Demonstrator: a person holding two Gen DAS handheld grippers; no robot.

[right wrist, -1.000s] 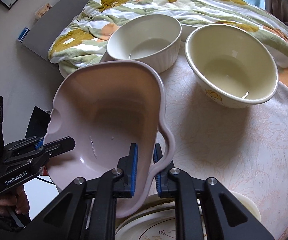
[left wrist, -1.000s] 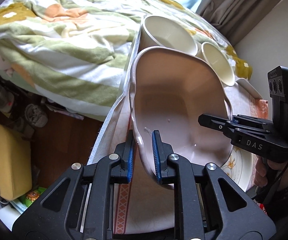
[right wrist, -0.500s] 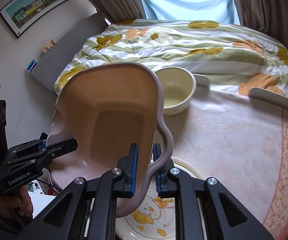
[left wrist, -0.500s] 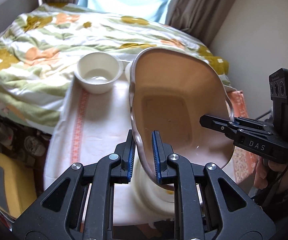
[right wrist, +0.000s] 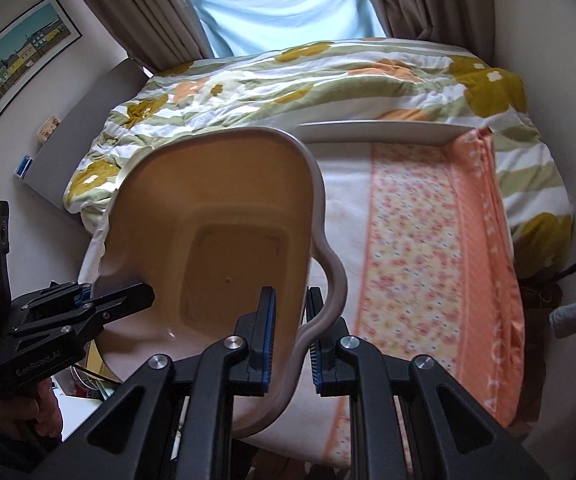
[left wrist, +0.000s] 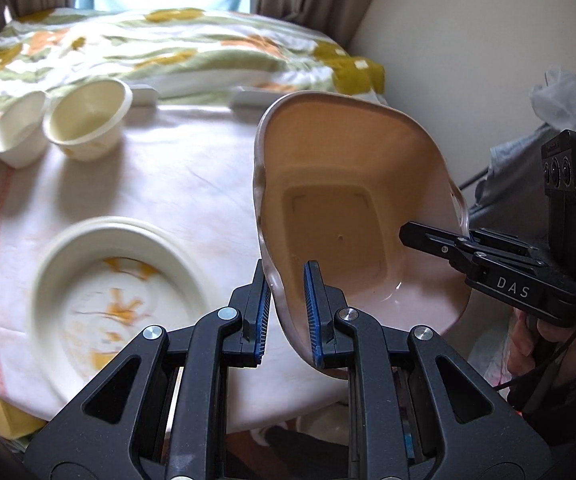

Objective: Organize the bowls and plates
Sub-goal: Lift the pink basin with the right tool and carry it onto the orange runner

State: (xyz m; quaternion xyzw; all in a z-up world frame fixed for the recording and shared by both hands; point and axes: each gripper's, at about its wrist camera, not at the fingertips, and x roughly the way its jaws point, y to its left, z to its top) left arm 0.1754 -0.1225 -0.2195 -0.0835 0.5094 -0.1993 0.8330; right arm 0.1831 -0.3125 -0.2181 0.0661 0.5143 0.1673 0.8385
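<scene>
A large pink square bowl (left wrist: 352, 216) with wavy handles is held in the air, tilted, above the table. My left gripper (left wrist: 285, 312) is shut on its left rim. My right gripper (right wrist: 291, 336) is shut on its right rim, and shows in the left wrist view (left wrist: 464, 246). The bowl also fills the right wrist view (right wrist: 215, 248). On the table a cream plate with yellow pattern (left wrist: 111, 284) lies at the near left. Two cream bowls (left wrist: 87, 124) (left wrist: 17, 130) stand at the far left.
The table (left wrist: 191, 184) has a white cloth and an orange floral runner (right wrist: 420, 264). A long white dish (right wrist: 376, 132) lies at its far edge. A flowered quilt on a bed (right wrist: 288, 80) lies beyond. A wall (left wrist: 468, 40) is at the right.
Both grippers have carried the pink bowl back and to the right, away from the two cream bowls. The patterned plate now lies to the left of the bowl, not under it.
</scene>
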